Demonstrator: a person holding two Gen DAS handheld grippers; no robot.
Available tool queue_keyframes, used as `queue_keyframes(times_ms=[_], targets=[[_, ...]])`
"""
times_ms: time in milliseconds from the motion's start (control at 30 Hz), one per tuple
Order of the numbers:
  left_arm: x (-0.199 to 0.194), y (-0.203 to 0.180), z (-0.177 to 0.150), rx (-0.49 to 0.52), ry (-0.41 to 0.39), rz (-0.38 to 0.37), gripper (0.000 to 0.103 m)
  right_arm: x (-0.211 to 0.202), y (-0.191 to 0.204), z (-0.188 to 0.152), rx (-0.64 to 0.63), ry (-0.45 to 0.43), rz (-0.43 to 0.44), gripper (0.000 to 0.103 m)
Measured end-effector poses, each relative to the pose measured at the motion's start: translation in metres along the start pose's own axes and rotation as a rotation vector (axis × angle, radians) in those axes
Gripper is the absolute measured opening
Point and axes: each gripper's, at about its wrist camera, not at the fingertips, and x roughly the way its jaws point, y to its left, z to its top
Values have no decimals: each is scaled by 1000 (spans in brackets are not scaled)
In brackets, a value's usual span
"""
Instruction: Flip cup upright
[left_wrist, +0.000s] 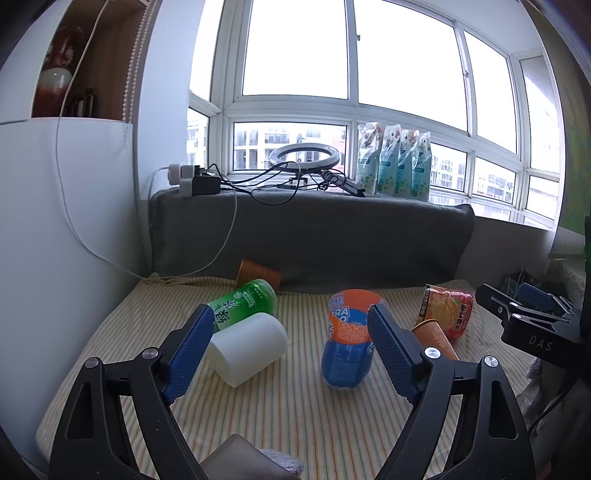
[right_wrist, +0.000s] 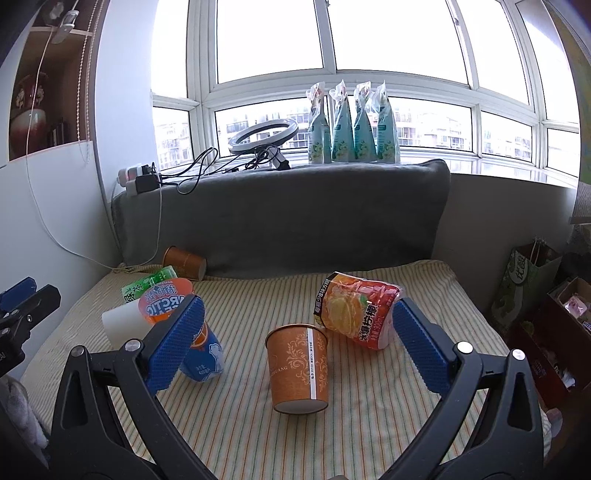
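Observation:
Several cups lie on a striped mat (right_wrist: 369, 424). An orange patterned paper cup (right_wrist: 297, 365) lies on its side in the middle, base toward me, between the wide-open fingers of my right gripper (right_wrist: 297, 343), which is empty; it shows partly in the left wrist view (left_wrist: 436, 339). A blue-and-orange cup (left_wrist: 349, 341) lies tilted between the open fingers of my left gripper (left_wrist: 291, 339), which is empty. A white cup (left_wrist: 247, 349) and a green cup (left_wrist: 243, 302) lie on their sides at the left. A red-orange cup (right_wrist: 356, 310) lies at the right.
Another orange cup (right_wrist: 184, 262) lies at the back by a grey cushion (right_wrist: 280, 218). On the sill behind stand a ring light (right_wrist: 262, 134), a power strip with cables (right_wrist: 140, 181) and several refill pouches (right_wrist: 352, 125). Bags and boxes (right_wrist: 528, 280) crowd the right side.

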Motion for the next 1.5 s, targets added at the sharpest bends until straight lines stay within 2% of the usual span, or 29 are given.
queue_keyframes(times_ms=[1500], targets=[[-7, 2, 3, 7, -18, 16, 85, -4, 6, 2, -15, -5, 7, 103]])
